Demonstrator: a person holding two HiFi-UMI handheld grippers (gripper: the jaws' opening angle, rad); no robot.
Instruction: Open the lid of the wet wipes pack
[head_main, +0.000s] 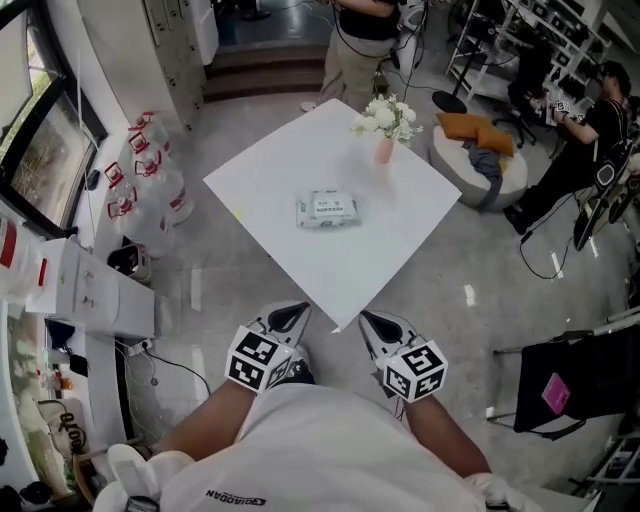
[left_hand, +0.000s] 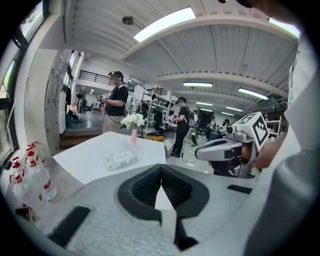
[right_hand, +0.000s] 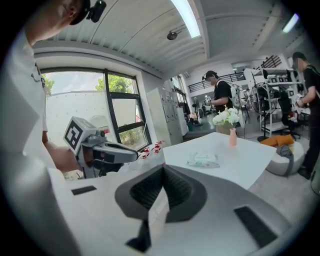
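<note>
The wet wipes pack (head_main: 327, 209) lies flat near the middle of the white square table (head_main: 285, 155) with its lid down. It also shows in the left gripper view (left_hand: 120, 160) and the right gripper view (right_hand: 203, 160). Both grippers hang off the table's near corner, well short of the pack. My left gripper (head_main: 291, 317) has its jaws together and holds nothing (left_hand: 161, 169). My right gripper (head_main: 374, 324) is likewise shut and holds nothing (right_hand: 163, 170). Each gripper sees the other beside it: the right gripper (left_hand: 225, 147) and the left gripper (right_hand: 107, 150).
A pink vase of white flowers (head_main: 385, 124) stands at the table's far corner. A person (head_main: 362, 40) stands beyond the table. Large water bottles (head_main: 150, 190) sit on the floor at left, a round pouf with cushions (head_main: 482, 160) at right, and a black chair (head_main: 580, 385) at near right.
</note>
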